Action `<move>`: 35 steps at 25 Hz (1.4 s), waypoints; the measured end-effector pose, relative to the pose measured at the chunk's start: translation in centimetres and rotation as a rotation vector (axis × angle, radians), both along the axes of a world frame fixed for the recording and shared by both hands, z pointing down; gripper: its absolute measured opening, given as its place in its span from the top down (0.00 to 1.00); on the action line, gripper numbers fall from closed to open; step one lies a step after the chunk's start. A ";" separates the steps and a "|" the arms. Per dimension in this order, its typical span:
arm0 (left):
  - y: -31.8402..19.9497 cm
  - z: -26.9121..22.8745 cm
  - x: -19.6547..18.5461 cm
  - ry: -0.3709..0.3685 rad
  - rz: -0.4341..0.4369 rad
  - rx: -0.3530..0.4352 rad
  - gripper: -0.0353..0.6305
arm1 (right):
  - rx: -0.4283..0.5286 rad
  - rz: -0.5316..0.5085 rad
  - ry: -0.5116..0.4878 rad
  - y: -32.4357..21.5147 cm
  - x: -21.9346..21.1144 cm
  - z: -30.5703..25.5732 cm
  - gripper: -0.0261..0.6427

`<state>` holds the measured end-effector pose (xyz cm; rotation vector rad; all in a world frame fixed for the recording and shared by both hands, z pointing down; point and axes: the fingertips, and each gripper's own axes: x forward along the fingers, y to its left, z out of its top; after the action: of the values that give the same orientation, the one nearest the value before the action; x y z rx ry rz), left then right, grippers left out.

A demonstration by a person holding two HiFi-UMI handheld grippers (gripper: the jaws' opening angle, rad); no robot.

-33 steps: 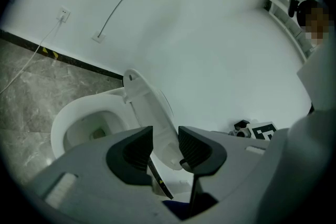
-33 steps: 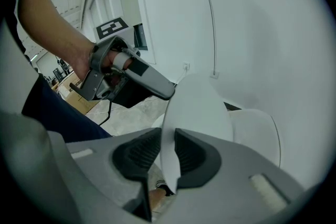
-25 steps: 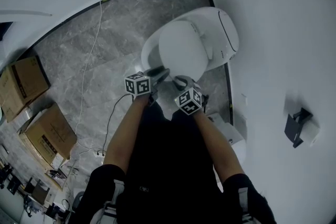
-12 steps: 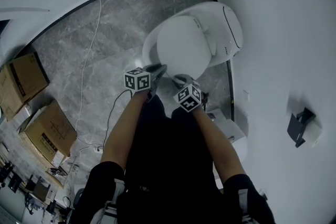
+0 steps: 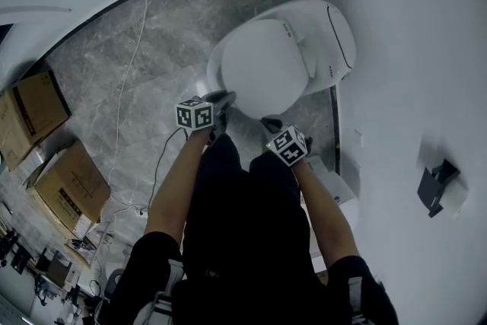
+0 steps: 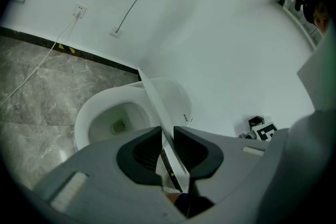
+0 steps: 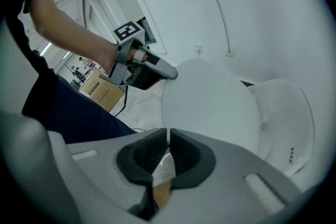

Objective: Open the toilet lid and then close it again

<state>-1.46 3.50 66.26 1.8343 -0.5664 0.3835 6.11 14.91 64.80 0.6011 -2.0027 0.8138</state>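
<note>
The white toilet (image 5: 335, 34) stands against the wall, and its lid (image 5: 262, 76) is tilted partway up over the bowl (image 6: 113, 123). My left gripper (image 5: 224, 97) is shut on the lid's front left rim. In the left gripper view the thin lid (image 6: 152, 107) runs edge-on between the pads of that gripper (image 6: 167, 136). My right gripper (image 5: 270, 120) hangs just off the lid's near edge, apart from it. In its own view the right gripper (image 7: 168, 136) has its jaws together with nothing in them, the lid (image 7: 210, 107) lies ahead, and the left gripper (image 7: 170, 73) grips its rim.
Two cardboard boxes (image 5: 34, 114) (image 5: 68, 186) sit on the grey stone floor at the left. A white cable (image 5: 133, 57) runs from a wall socket across the floor. The wall is close on the right, with a black holder (image 5: 432, 190) on it.
The left gripper's jaws have closed on the lid's rim and sunk a little with it. The right gripper has drawn back from the lid, towards the person.
</note>
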 end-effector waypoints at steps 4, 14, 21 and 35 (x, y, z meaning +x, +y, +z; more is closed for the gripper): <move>0.0 1.2 -0.9 -0.040 -0.015 0.005 0.82 | -0.031 -0.013 -0.027 0.8 1.5 0.7 0.96; 0.9 5.2 -3.3 -0.128 -0.064 -0.022 0.80 | -0.065 0.077 -0.030 2.1 3.2 3.0 0.96; 1.0 7.9 -4.6 -0.167 -0.034 -0.033 0.79 | -0.070 0.100 -0.062 2.2 2.0 5.6 0.96; 1.6 12.7 -6.4 -0.188 -0.048 -0.062 0.78 | -0.045 0.137 -0.131 0.1 -0.1 8.9 0.96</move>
<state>-7.90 5.07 78.95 1.7320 -0.7187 0.5390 6.05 15.05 73.65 0.6802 -2.0725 1.0014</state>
